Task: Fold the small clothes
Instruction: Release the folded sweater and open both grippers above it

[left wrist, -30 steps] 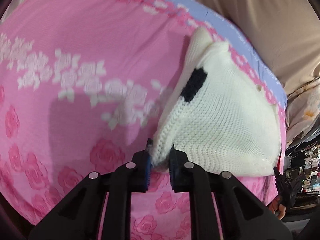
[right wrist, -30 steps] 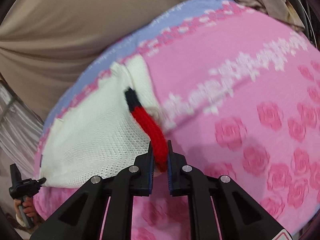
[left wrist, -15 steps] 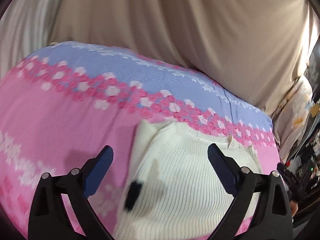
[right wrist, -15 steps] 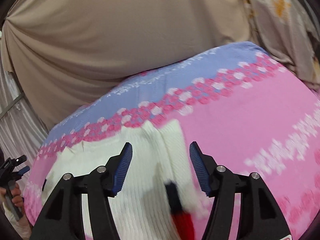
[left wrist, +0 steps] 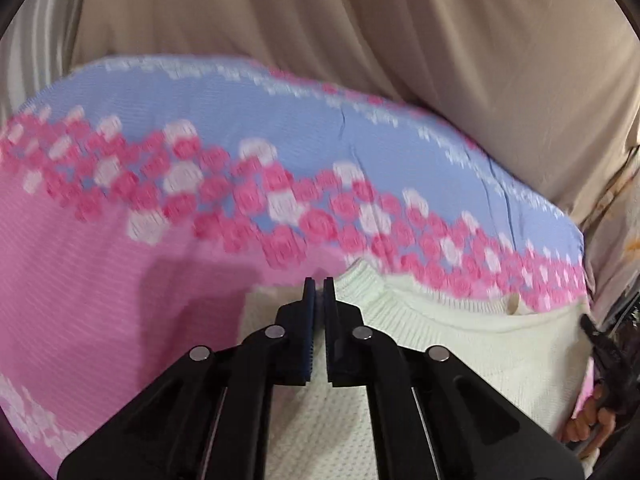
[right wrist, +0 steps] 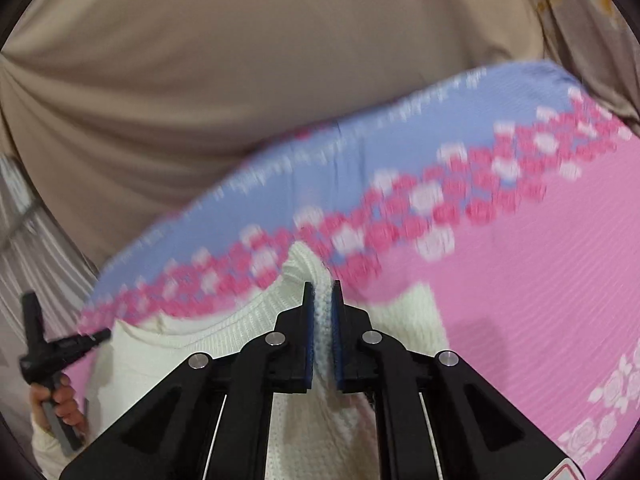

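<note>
Your left gripper (left wrist: 319,284) has just closed, its jaws all but touching at lower centre of the left view; a sliver of the white sweater (left wrist: 460,344) may be pinched at the tips, but you cannot tell for sure. Your right gripper (right wrist: 322,292) has just closed too, and its pads clamp a fold of the sweater (right wrist: 224,344) near the collar. The sweater lies on the pink blanket (left wrist: 80,300), just below its blue border. Beige cloth (right wrist: 200,60) fills the top of both views.
</note>
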Motion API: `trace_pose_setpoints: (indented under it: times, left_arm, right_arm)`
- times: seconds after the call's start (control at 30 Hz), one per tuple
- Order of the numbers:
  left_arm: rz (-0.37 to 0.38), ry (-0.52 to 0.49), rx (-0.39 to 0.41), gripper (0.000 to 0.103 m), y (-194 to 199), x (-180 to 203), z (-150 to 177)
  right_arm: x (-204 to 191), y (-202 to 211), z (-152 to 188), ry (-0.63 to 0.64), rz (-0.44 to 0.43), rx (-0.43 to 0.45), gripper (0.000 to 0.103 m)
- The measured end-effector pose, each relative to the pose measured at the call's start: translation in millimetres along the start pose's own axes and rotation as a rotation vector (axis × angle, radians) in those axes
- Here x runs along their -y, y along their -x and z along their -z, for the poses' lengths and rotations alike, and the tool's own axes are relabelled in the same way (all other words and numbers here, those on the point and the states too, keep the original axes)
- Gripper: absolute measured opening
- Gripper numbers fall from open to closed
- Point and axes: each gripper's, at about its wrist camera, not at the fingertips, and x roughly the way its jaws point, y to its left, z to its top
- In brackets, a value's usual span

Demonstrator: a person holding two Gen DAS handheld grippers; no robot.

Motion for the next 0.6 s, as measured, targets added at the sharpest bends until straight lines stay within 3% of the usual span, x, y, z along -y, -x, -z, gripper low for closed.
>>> trace_pose_setpoints:
  times: [0.1,0.2,0.27,0.37,0.43,0.53,0.6]
  left_arm:
    - [-0.009,-0.002,0.014,0.003,-1,-2,-7]
    - [-0.075,-0.010,-0.059,0.000,-36,-5,-1]
    - [-0.196,-0.031,-0.059,0.000,-54,-11,5]
    - [-0.133,0.003,-0.060,0.000,-47,-16,1]
    - [-0.129,0.002,-0.016,0.000,-26,-13,1]
    - [-0.110,-0.041,0.063,0.001,18,3,11]
    - [-0.029,-0.104,0.074,0.004,44,25,23]
  right_arm:
    - [10,12,-11,-0.026,0.016,0.055,0.007]
    - [28,-28,-1,-0.025,0.140,-0.074,0.006]
    - [37,-48,12,-0.018,0.187,-0.142,0.006]
    - [32,-42,6,0.009,0.177,-0.159,0.010]
    - [28,-35,7,0.012,0.199,-0.141,0.017]
    - [10,-2,10,0.030,0.234,-0.013,0.021]
    - [-20,16,19,0.089,0.161,-0.006,0.022]
